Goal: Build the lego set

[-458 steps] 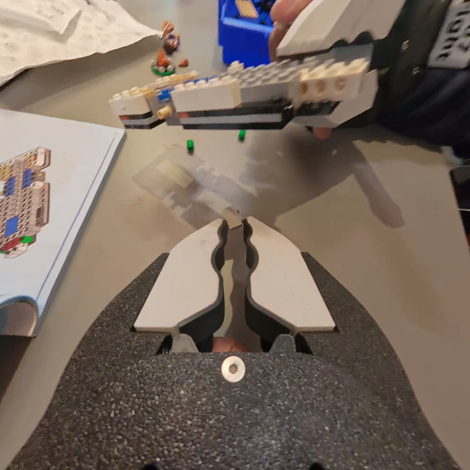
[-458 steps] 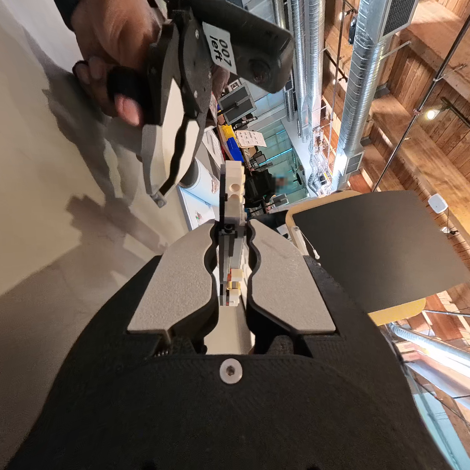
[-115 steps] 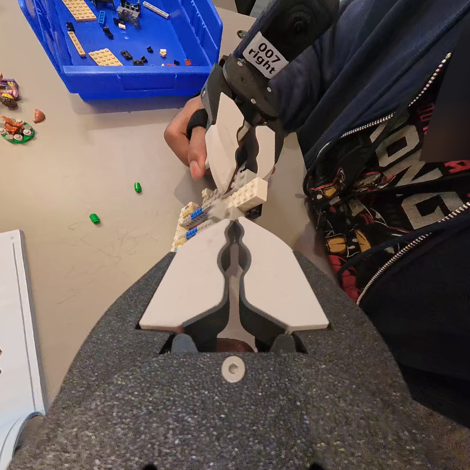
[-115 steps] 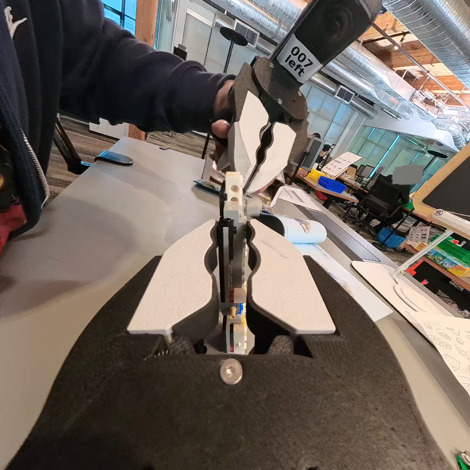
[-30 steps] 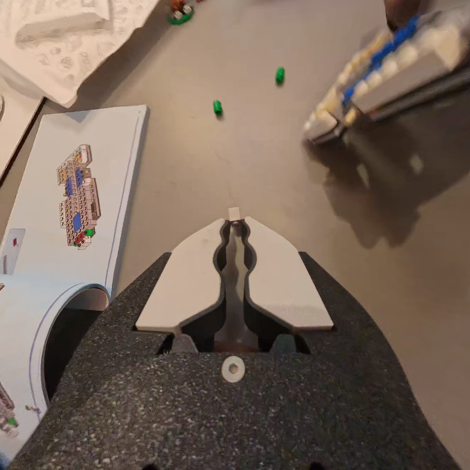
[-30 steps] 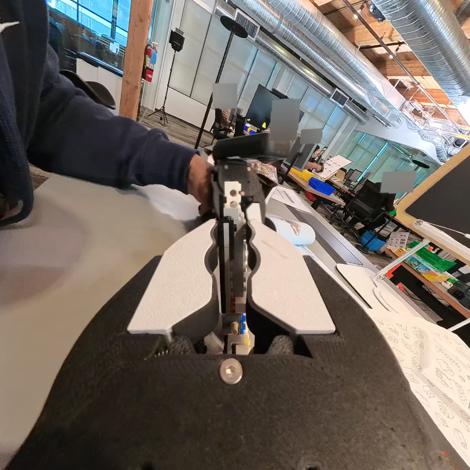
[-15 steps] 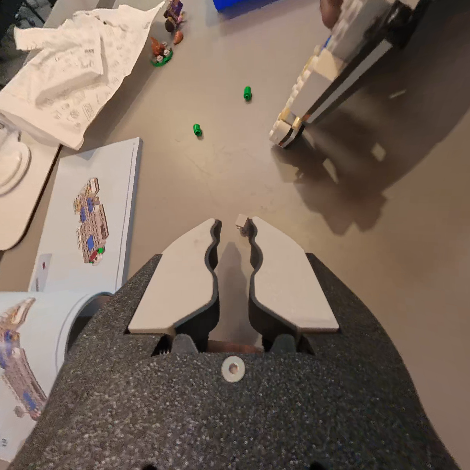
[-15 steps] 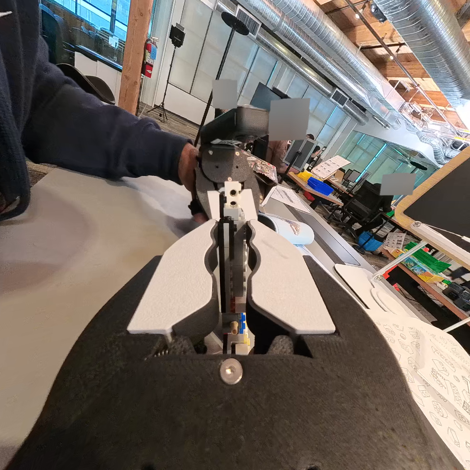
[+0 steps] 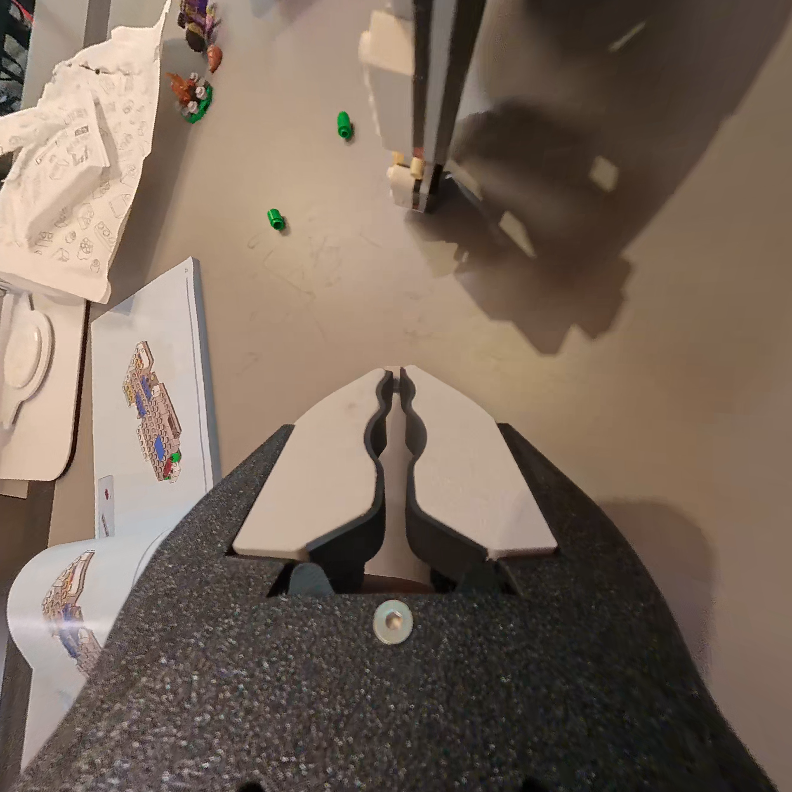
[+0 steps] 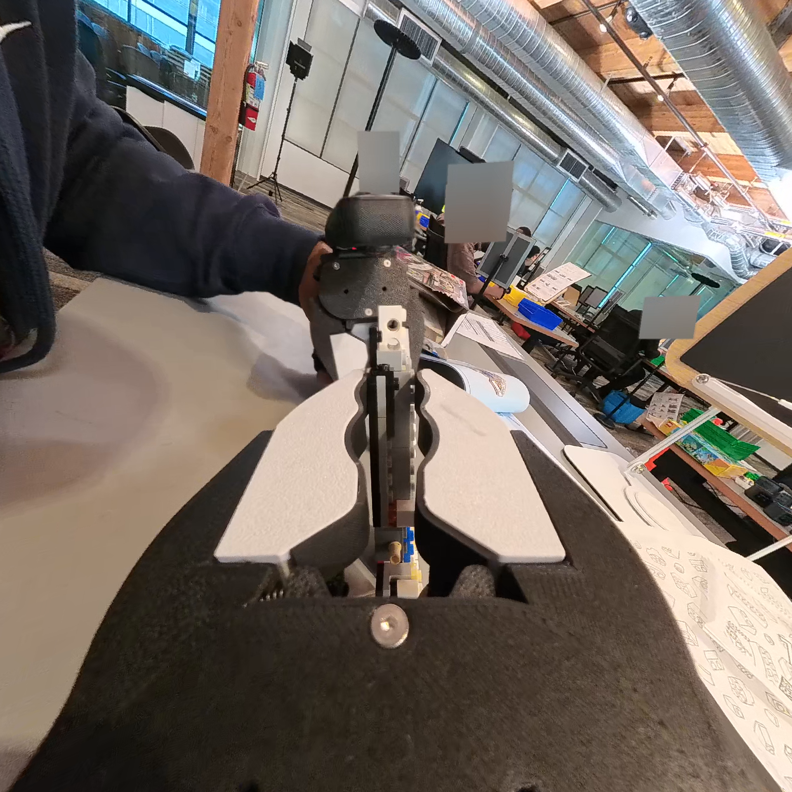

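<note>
Left wrist only: 2 green studs [image 9: 344,124]

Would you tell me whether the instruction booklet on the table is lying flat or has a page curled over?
Curled over: the instruction booklet lies open on the table, and its near page arches into a roll.

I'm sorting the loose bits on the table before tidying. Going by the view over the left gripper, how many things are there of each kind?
Green round studs: 2
Small figure clusters: 2
Instruction booklet: 1
Crumpled printed paper: 1
Brick model: 1
Total: 7
</note>
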The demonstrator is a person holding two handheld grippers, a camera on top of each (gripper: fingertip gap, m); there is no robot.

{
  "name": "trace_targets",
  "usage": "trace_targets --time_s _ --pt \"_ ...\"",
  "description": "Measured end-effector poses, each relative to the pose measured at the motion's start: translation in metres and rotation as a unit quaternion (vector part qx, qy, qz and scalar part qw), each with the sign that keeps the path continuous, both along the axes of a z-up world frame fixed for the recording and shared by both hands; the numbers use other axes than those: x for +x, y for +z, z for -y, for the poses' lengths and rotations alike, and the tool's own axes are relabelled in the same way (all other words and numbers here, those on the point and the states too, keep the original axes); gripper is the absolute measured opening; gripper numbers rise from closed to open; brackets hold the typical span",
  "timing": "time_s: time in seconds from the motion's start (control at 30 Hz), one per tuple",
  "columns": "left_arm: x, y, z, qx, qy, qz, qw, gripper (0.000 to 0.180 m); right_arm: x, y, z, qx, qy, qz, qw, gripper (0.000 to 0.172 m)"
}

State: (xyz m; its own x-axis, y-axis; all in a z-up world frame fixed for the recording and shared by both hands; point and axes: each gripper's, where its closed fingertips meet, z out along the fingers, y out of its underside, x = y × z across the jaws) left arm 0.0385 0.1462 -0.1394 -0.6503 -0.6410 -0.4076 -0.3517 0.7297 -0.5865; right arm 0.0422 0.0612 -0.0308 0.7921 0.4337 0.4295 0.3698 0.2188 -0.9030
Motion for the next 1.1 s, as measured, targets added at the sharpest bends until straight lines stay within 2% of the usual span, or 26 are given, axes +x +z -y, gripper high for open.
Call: trace_targets --time_s 0.17,0.37,0.57,0.73,0.8,0.9,1.03,1.1 --pt "-0.016 0.0 0.005 -0.005 -0.02 -0.006 1.0 0.003 0.0 0.0 0.0 0.001 -0.001 0.001 1.0 0.019" --pt "-0.028 0.0 0.01 0.024 -0.021 0.036 0.999 0.002 -0.001 -0.001 0.0 0.001 -0.001 0.004 1.0 0.019" --pt "-0.041 0.0 0.015 0.032 -0.025 0.033 0.999 0.001 -0.002 -0.002 0.0 0.001 0.0 0.006 1.0 0.019" --pt "-0.047 0.0 0.024 0.116 -0.066 0.082 0.988 0.0 -0.002 -0.002 -0.001 0.002 -0.001 0.008 1.0 0.019" --pt "-0.058 -0.013 0.03 0.139 -0.09 0.046 0.985 0.0 -0.001 -0.002 -0.001 0.002 -0.001 0.008 1.0 0.019" --pt "-0.059 -0.012 0.03 0.181 -0.095 0.075 0.976 0.0 -0.002 -0.002 -0.001 0.002 -0.001 0.01 1.0 0.019" --pt "-0.057 -0.001 0.025 0.094 -0.041 0.064 0.993 0.005 -0.003 -0.003 -0.001 0.002 0.0 0.012 1.0 0.019" --pt "-0.053 0.006 0.015 0.029 0.013 0.043 0.999 0.016 -0.003 -0.003 -0.001 0.002 0.0 0.013 1.0 0.019"
